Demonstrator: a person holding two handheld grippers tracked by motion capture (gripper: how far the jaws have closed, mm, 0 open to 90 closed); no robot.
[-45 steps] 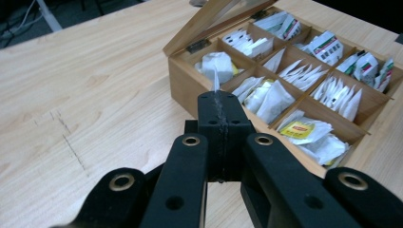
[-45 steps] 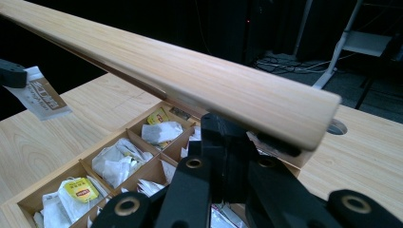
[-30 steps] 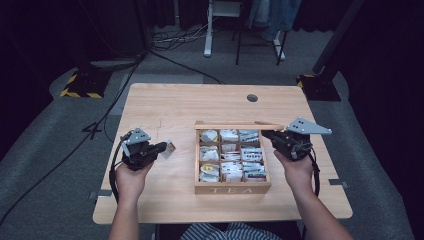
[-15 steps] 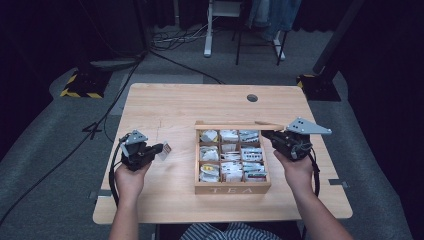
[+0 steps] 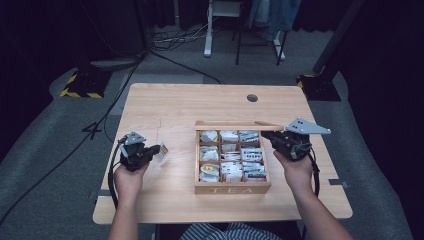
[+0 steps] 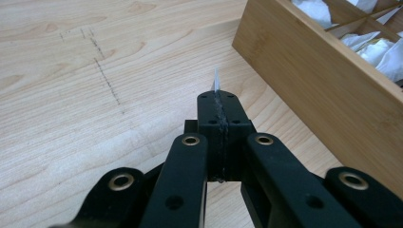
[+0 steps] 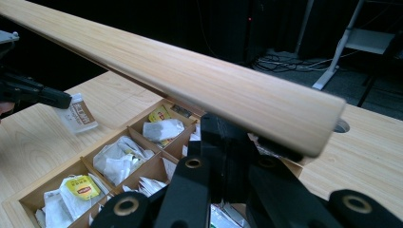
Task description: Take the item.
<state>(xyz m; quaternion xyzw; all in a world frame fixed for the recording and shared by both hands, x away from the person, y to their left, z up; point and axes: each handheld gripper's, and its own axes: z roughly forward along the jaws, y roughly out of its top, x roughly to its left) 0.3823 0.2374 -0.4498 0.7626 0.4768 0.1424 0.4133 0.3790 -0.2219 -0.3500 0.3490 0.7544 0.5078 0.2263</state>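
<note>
A wooden tea box (image 5: 232, 189) marked TEA sits right of the table's middle. Its compartments hold several tea bags, and its lid (image 5: 235, 125) stands raised along the far side. Left of the box, my left gripper (image 5: 158, 149) is shut on a small tea bag packet (image 5: 162, 153), low over the table. The packet's thin white edge (image 6: 216, 78) pokes out past the closed jaws of that gripper (image 6: 216, 95), with the box wall (image 6: 323, 80) to their right. My right gripper (image 5: 267, 135) is shut at the lid's right end. The lid (image 7: 190, 71) leans over this gripper (image 7: 223, 124). Beyond it, the packet (image 7: 78, 114) hangs beside the box.
The round cable hole (image 5: 252, 98) lies at the table's far side. Faint pencil marks (image 6: 102, 66) cross the wood ahead of the left gripper. The table's near edge (image 5: 220, 220) is close to the person's body. Cables and furniture legs stand on the floor beyond the table.
My left gripper has sunk slightly toward the table with the packet still in it. The right gripper and the lid have stayed put.
</note>
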